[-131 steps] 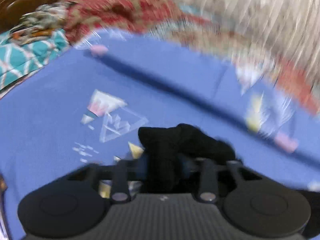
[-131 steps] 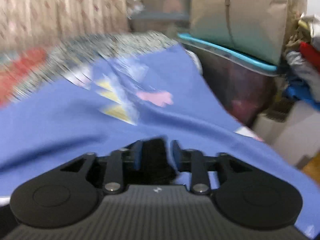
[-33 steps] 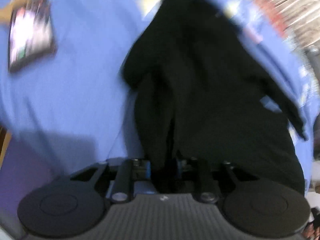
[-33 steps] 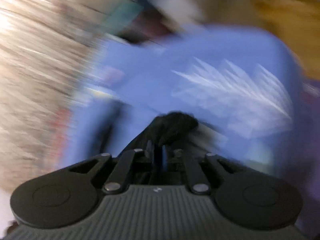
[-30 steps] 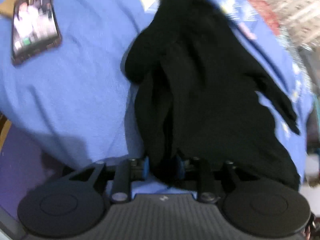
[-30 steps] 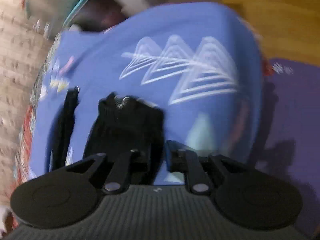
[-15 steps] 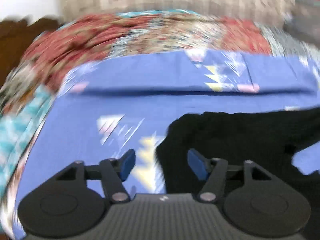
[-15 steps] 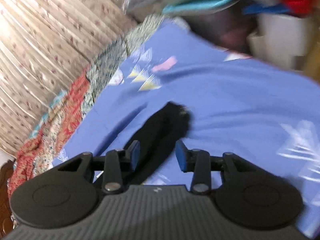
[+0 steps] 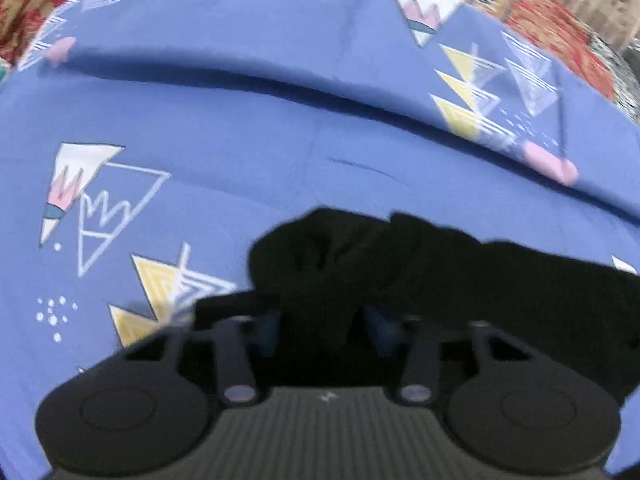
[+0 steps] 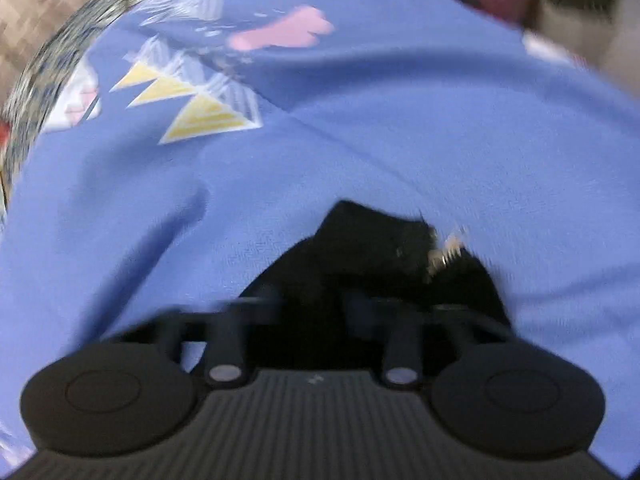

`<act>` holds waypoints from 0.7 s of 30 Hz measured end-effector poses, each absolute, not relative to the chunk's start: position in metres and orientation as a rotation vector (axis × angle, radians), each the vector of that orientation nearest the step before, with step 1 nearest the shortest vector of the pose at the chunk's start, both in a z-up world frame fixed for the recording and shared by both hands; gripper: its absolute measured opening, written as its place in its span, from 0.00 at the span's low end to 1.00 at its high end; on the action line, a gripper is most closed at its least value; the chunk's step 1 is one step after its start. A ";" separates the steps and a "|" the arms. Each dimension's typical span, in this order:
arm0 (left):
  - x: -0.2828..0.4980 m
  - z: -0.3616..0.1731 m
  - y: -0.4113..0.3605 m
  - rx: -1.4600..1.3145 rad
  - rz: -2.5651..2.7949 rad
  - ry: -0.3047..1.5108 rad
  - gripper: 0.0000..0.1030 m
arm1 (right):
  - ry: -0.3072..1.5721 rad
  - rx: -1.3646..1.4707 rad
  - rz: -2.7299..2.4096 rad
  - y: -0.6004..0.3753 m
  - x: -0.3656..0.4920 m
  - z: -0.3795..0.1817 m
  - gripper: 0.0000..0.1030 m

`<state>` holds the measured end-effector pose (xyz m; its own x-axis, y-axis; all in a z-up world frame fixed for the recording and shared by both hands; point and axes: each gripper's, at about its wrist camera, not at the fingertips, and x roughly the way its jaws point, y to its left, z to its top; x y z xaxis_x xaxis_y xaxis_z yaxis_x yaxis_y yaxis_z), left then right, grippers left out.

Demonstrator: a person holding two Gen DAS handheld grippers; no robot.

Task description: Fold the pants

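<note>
- The left gripper (image 9: 320, 322) has just closed its jaws; they stand narrow, with a bunch of the black pants (image 9: 440, 280) pinched between the blue pads.
- In the left wrist view the pants rise from the jaws as a crumpled hump, then spread to the right as a wide, dark, matte sheet across the bed.
- The right gripper (image 10: 312, 312) has also just closed its jaws, which now sit tight together on another part of the pants (image 10: 380, 248); black cloth fills the gap between the fingers.
- In the right wrist view that part forms a small peaked bundle just beyond the jaws, with a pale frayed or glinting speck (image 10: 444, 252) on its right edge; the blur hides what it is.
- The pants lie on a blue sheet (image 9: 240, 128), soft and lightly creased, printed with yellow, white and outlined triangles, pink blobs and white dots.
- A long fold runs across the sheet in the left view, casting a dark line of shadow.
- Beyond the sheet's far edge lies a red-patterned cover (image 9: 560, 12), with a speckled grey border (image 10: 60, 60) in the right view.
- Both gripper bodies are black, ribbed plastic with round side discs.
- Both views are smeared by motion.
</note>
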<state>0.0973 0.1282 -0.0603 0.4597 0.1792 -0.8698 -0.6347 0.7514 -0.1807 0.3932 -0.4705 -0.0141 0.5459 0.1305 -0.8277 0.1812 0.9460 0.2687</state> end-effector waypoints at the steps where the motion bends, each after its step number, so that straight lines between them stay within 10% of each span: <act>1: 0.096 -0.059 0.128 -0.530 0.534 0.967 0.15 | 0.980 0.365 -0.021 -0.476 0.389 -0.012 0.03; 21: -0.109 0.029 0.014 -0.492 0.444 0.578 0.11 | 0.619 0.759 0.296 -0.675 0.163 0.094 0.03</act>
